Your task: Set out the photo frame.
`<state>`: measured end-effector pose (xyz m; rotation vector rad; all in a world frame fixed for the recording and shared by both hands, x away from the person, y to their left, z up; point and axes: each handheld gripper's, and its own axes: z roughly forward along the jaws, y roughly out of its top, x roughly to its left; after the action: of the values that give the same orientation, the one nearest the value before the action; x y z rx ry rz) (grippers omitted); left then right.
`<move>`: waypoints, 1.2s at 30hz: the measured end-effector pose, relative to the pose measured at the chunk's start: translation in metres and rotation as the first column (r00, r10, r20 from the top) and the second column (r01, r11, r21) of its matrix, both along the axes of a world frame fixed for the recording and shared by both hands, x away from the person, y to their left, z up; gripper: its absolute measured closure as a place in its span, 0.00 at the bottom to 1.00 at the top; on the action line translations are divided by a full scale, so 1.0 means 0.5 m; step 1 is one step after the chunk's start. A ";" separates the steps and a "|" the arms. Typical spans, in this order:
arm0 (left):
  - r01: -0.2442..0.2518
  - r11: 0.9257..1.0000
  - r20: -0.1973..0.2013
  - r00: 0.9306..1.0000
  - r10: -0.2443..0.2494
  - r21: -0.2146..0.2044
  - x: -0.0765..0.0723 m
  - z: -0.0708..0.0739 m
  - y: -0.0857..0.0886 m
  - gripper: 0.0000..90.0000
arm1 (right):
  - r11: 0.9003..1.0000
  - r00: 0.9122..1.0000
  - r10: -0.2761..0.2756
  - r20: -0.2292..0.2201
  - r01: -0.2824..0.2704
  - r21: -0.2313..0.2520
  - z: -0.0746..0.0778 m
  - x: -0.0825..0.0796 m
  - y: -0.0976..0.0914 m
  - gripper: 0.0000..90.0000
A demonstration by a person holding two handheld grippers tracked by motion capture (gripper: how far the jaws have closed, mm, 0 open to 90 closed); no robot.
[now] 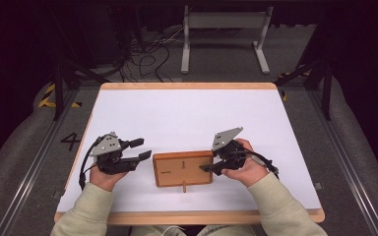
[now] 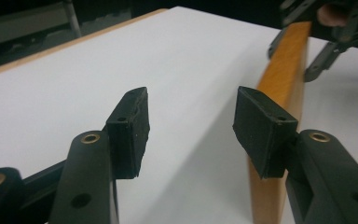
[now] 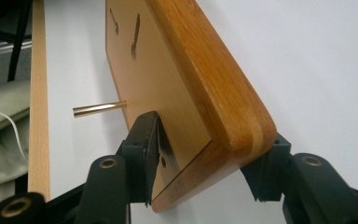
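Item: wooden board (image 1: 183,168), rectangular, orange-brown, with rounded edges, lying on the white table top (image 1: 187,113) near the person's side, roughly midway between the two hands. Its upper face carries two small dark slots (image 3: 135,39); a short brass-coloured pin (image 3: 98,108) sticks out from its near edge. Right gripper (image 1: 207,168): held in the person's right hand (image 1: 248,167), set at the board's right end, one jaw above the face and one below, the corner of the board lying between them; the upper pad (image 3: 149,154) looks to be against the face, while the lower one is largely hidden behind the wood, so a firm clamp cannot be confirmed. Left gripper (image 1: 141,149): held in the left hand (image 1: 103,174), just beside the board's left end and not touching it, jaws parted with nothing between them, bare table showing through the gap in the left gripper view. Table: white sheet framed by a pale wooden border (image 1: 187,86). Beyond the table, a grey metal stand (image 1: 224,34) and loose cables (image 1: 147,56) on the floor.
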<state>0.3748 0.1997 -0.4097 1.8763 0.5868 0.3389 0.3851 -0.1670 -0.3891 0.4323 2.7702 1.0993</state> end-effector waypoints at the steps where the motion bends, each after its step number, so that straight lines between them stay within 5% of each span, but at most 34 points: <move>1: -0.006 1.000 -0.006 1.000 0.006 0.007 0.003 -0.004 0.002 0.51 | 1.000 1.000 0.002 0.010 -0.002 -0.003 0.001 -0.005 -0.001 0.59; 20: -0.034 0.999 -0.080 0.996 0.037 0.038 0.028 -0.044 0.003 0.51 | 0.991 0.988 0.124 0.093 -0.118 -0.066 0.016 -0.081 -0.009 0.74; 36: -0.017 0.999 -0.085 0.996 0.021 0.047 0.032 -0.047 -0.008 0.51 | 0.980 0.981 0.188 0.048 -0.184 -0.073 0.003 -0.114 -0.010 0.60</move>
<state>0.3906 0.1960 -0.4331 1.9384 0.6603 0.2881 0.3280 -0.1719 -0.3878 0.1347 2.8355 1.0324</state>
